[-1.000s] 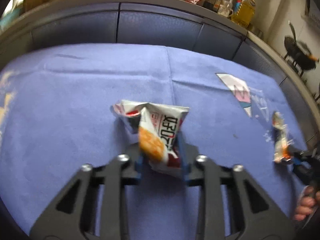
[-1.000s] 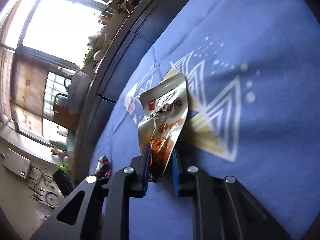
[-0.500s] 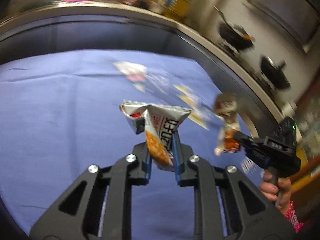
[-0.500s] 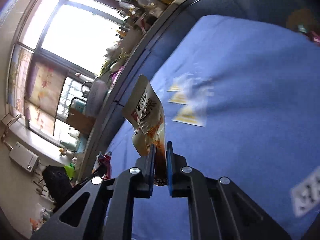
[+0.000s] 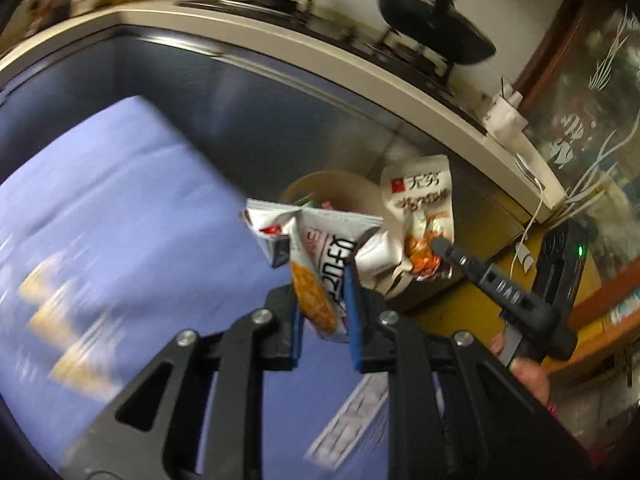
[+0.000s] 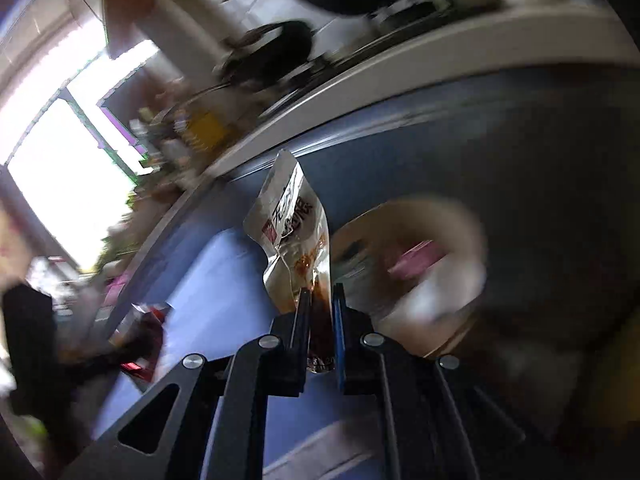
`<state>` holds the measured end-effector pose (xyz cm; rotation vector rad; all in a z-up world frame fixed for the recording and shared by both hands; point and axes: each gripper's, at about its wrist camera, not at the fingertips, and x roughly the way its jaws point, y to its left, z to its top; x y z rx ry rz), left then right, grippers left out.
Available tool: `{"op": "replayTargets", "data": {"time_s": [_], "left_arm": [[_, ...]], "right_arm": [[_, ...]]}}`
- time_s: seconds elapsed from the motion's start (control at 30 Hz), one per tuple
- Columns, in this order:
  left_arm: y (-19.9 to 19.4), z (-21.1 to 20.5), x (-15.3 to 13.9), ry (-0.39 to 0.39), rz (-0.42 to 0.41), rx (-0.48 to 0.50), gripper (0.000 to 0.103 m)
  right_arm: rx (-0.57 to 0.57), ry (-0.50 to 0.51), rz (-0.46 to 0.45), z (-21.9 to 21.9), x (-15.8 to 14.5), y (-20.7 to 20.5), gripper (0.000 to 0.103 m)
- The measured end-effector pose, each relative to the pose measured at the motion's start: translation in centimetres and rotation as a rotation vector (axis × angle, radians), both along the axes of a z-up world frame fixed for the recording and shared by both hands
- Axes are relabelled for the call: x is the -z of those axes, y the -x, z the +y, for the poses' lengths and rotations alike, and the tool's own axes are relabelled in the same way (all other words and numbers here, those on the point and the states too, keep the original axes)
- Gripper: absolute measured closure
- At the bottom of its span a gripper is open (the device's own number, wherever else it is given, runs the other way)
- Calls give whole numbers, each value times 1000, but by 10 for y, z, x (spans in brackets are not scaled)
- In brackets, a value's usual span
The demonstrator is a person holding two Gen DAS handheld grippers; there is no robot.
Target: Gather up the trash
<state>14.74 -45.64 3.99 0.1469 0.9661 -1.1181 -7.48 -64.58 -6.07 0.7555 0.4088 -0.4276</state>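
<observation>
My left gripper (image 5: 323,276) is shut on a crumpled white and orange snack wrapper (image 5: 316,256), held in the air over the right edge of the blue cloth (image 5: 120,208). My right gripper (image 6: 320,300) is shut on a silver and brown snack pouch (image 6: 294,236). In the left wrist view the same pouch (image 5: 420,216) hangs from the right gripper (image 5: 438,244) just right of my wrapper. A round tan waste bin (image 5: 320,184) stands beyond the cloth edge, below both pieces; it shows blurred in the right wrist view as the bin (image 6: 448,216), with pink and white litter inside.
A dark cabinet front (image 5: 280,104) under a pale counter (image 5: 320,56) rises behind the bin. Black pans (image 5: 436,28) sit on the counter. A hand (image 5: 524,372) holds the right gripper's handle. Printed patterns (image 5: 64,320) mark the cloth. A red packet (image 6: 144,344) lies at left.
Both grippers swung right across the cloth, carrying wrapper and pouch. The bin and stove corner have come into view, and the two pieces now hang close together near the bin.
</observation>
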Motion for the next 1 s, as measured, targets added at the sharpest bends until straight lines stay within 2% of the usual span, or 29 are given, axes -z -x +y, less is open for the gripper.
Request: {"op": "replayTargets", "data": {"time_s": [0.07, 0.2, 0.33, 0.37, 0.4, 0.47, 0.6, 0.77, 0.83, 1.0], "left_arm": [[-6, -42, 6, -12, 14, 33, 86], [-9, -93, 28, -56, 23, 78, 86], [-11, -123, 51, -116, 21, 88, 84], [-12, -127, 54, -127, 23, 83, 73], [-13, -133, 60, -142, 33, 75, 54], [-15, -136, 65, -150, 45, 54, 38], [-12, -127, 53, -119, 16, 45, 38], [-3, -91, 15, -42, -42, 12, 38], [9, -66, -2, -9, -89, -4, 38], [44, -11, -20, -13, -218, -59, 38]], "right_arm": [[26, -5, 29, -19, 13, -1, 94], [25, -16, 75, -37, 34, -12, 94], [4, 3, 104, -32, 43, -21, 94], [1, -2, 111, -32, 44, -23, 94], [-3, -13, 113, -34, 46, -24, 92], [-9, -22, 107, -35, 45, -24, 88], [16, -4, 97, -31, 40, -13, 68], [57, 7, 13, -25, 17, 7, 66], [72, 16, -17, -19, 8, 17, 66], [90, -50, -60, 2, 1, 33, 66]]}}
